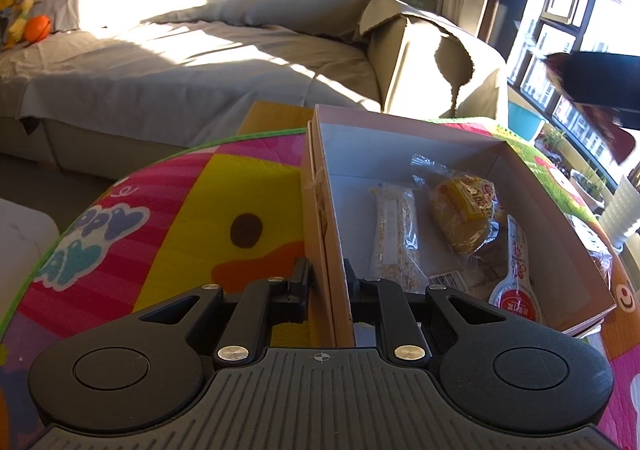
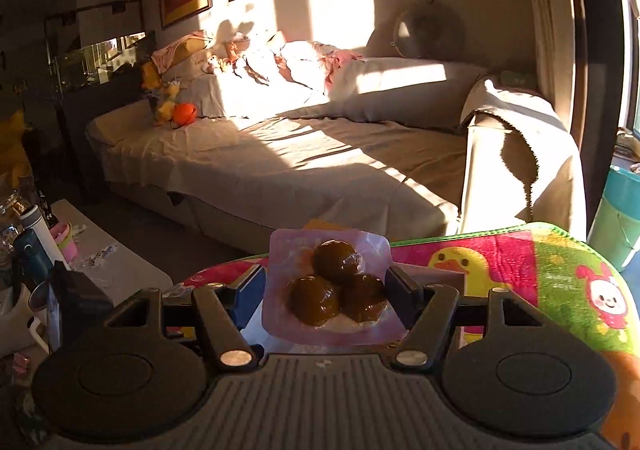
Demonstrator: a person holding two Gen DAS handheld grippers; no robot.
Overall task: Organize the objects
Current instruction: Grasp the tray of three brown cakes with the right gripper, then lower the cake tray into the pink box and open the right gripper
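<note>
The left claw (image 1: pixel 329 282) pinches the cardboard box (image 1: pixel 560 226) wall at lower centre, likely steadying it. The right claw (image 2: pixel 326 290) grips a sealed pack of three brown balls (image 2: pixel 326 286), lower centre, probably bound for that box.

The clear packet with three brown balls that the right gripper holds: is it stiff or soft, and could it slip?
The packet looks like thin glossy film, so its edges probably flex. The three round balls may shift inside the wrap. The right gripper presses it from both sides; the smooth film could slip, so a steady squeeze seems wise.
</note>
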